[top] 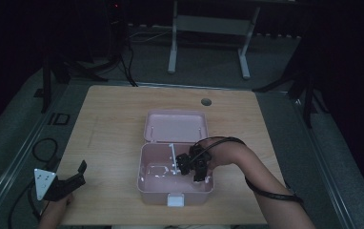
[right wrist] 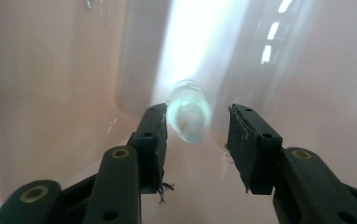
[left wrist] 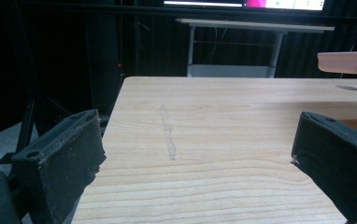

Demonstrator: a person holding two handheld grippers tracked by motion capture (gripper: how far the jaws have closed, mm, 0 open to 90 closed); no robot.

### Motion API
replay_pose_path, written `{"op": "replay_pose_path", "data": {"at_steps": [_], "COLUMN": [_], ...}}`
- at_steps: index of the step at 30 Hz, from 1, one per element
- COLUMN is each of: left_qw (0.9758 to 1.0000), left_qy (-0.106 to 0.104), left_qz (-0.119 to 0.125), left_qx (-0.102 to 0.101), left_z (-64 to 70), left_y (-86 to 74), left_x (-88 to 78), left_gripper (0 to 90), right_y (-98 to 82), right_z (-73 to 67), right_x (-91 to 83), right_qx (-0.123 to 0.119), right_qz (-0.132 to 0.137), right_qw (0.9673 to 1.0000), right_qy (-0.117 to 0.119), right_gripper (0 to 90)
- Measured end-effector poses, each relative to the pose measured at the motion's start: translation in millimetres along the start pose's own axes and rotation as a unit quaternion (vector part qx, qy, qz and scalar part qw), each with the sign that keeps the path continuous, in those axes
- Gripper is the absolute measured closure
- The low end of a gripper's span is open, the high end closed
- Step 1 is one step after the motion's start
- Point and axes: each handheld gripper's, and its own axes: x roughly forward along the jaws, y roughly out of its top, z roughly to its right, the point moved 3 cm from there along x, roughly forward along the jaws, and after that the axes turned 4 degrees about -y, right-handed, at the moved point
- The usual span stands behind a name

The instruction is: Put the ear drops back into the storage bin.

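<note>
Inside the pink box (top: 144,179), right-hand compartment: a small clear object (right wrist: 189,116), blurred, identity not resolvable, sits between the fingers (right wrist: 152,140) of the right gripper (right wrist: 196,128). It lies against the left pad, with a visible gap to the right pad; fingers only narrowly parted, not clamped on it. Box lid (top: 175,126) lies open flat behind. The box sits mid-tabletop (top: 108,124). Left gripper (top: 75,179) rests at the near left tabletop edge, well apart from the box, fingers (left wrist: 64,158) spread wide, empty.
</note>
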Motion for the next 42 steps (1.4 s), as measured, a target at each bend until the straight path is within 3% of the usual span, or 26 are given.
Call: {"op": "replay_pose_path", "data": {"at_steps": [5, 11, 16, 20, 24, 27, 32, 33, 34, 36, 37, 39, 40, 42], "left_qw": [1.0000, 1.0000, 1.0000, 1.0000, 1.0000, 1.0000, 1.0000, 1.0000, 1.0000, 1.0000, 1.0000, 1.0000, 1.0000, 1.0000], "left_qy": [0.000, 0.001, 0.001, 0.002, 0.002, 0.003, 0.003, 0.003, 0.003, 0.003, 0.003, 0.003, 0.002, 0.002], "left_qz": [0.000, -0.001, -0.001, -0.001, -0.002, -0.001, -0.002, -0.002, -0.002, -0.001, -0.002, -0.002, -0.001, -0.002], "left_qx": [0.000, 0.000, 0.000, 0.000, 0.001, 0.000, 0.000, 0.000, 0.000, 0.000, 0.000, 0.000, 0.000, 0.000], "left_z": [0.1, 0.1, 0.1, 0.1, 0.2, 0.1, 0.1, 0.1, 0.1, 0.2, 0.1, 0.2, 0.2, 0.2], "left_y": [0.0, 0.0, 0.0, 0.0, 0.0, 0.0, 0.0, 0.0, 0.0, 0.0, 0.0, 0.0, 0.0, 0.0], "left_x": [0.0, 0.0, 0.1, 0.2, 0.2, 0.3, 0.3, 0.3, 0.3, 0.3, 0.3, 0.2, 0.3, 0.3], "left_gripper": [2.4, 2.4, 2.4, 2.4, 2.4, 2.4, 2.4, 2.4, 2.4, 2.4, 2.4, 2.4, 2.4, 2.4], "right_y": [-8.4, -26.7, -45.0, -60.0, -74.7, -84.9, -96.6, -100.2, -106.0, -108.0, -113.6, -115.0, -117.1, -119.0], "right_z": [0.6, 1.3, 1.1, 2.2, 5.3, 5.4, 4.4, 4.3, 4.9, 5.0, 5.5, 5.9, 5.9, 5.2], "right_x": [-26.4, -54.1, -64.7, -67.2, -65.0, -58.4, -46.7, -42.4, -35.4, -32.8, -24.4, -21.5, -16.7, -10.6], "right_qx": [0.018, 0.046, 0.070, 0.099, 0.137, 0.155, 0.174, 0.182, 0.199, 0.202, 0.218, 0.219, 0.223, 0.224], "right_qz": [0.040, 0.072, 0.083, 0.089, 0.103, 0.107, 0.123, 0.123, 0.126, 0.128, 0.134, 0.136, 0.144, 0.153], "right_qw": [0.9987, 0.9941, 0.9910, 0.9871, 0.9808, 0.9781, 0.9738, 0.9723, 0.9685, 0.9675, 0.9633, 0.9623, 0.9591, 0.9568], "right_qy": [-0.024, -0.066, -0.079, -0.088, -0.094, -0.089, -0.079, -0.080, -0.082, -0.081, -0.082, -0.088, -0.099, -0.103], "right_gripper": [52.9, 46.1, 40.8, 30.3, 20.6, 13.2, 12.6, 12.3, 12.2, 12.2, 12.2, 12.5, 13.4, 13.4]}}
